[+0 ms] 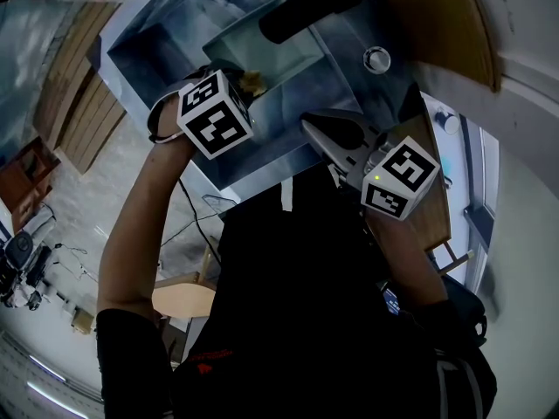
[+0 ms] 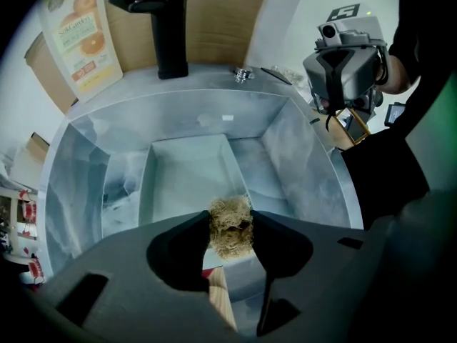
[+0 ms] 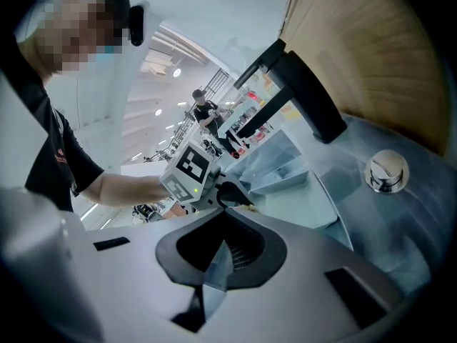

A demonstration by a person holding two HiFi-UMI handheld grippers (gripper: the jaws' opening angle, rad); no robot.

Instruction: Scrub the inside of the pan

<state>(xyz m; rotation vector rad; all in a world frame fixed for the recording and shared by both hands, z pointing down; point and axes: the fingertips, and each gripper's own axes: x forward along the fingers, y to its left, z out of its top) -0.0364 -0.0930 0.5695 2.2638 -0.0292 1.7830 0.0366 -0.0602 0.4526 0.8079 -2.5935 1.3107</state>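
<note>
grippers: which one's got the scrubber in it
The left gripper: its jaws are shut on the tan fibrous scrubber over the sink. The right gripper is shut too, with nothing between its jaws.

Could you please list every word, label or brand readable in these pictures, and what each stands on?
Orange-printed carton: a brand line above the oranges, too blurred to read.
Red print on the black shirt: too small to read.
Marker cubes: square patterns only, no words.
</note>
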